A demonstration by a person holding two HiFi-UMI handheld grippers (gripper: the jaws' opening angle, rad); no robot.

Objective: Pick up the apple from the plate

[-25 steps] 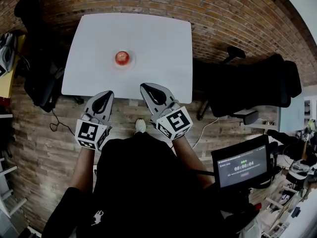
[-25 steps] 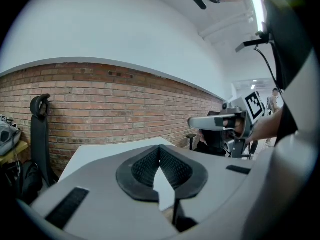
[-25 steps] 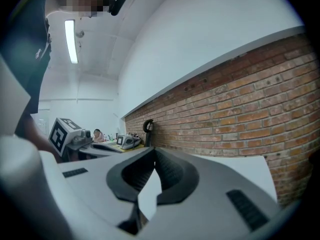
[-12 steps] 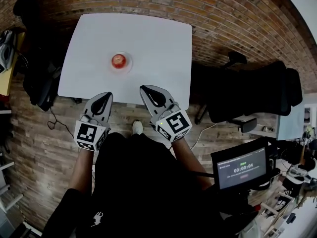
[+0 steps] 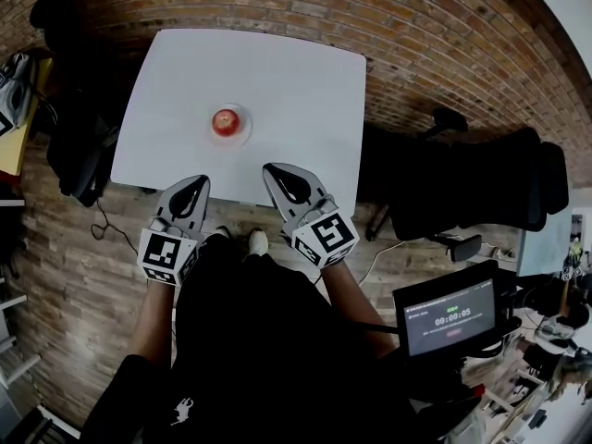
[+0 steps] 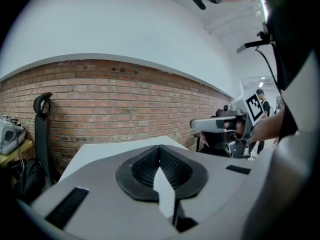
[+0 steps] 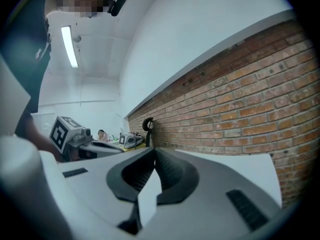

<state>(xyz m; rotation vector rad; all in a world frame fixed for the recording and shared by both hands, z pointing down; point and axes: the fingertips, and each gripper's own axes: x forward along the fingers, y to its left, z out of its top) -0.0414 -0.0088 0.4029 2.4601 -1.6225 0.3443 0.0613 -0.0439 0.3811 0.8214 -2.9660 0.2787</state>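
Since one second ago both my grippers came a little forward: the left gripper (image 5: 195,180) and the right gripper (image 5: 271,167) now have their tips at the near edge of the table (image 5: 296,81), fingers together on both and nothing between them. The apple (image 5: 225,121) sits on its plate (image 5: 243,135), well apart from both tips. The top around the plate is bare, so I judge the way free, but the jaws must open first.

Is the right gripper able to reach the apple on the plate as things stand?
Probably yes. Nothing stands on the table between the right gripper and the apple on its plate, so the way looks free. But its jaws are together and must open first.
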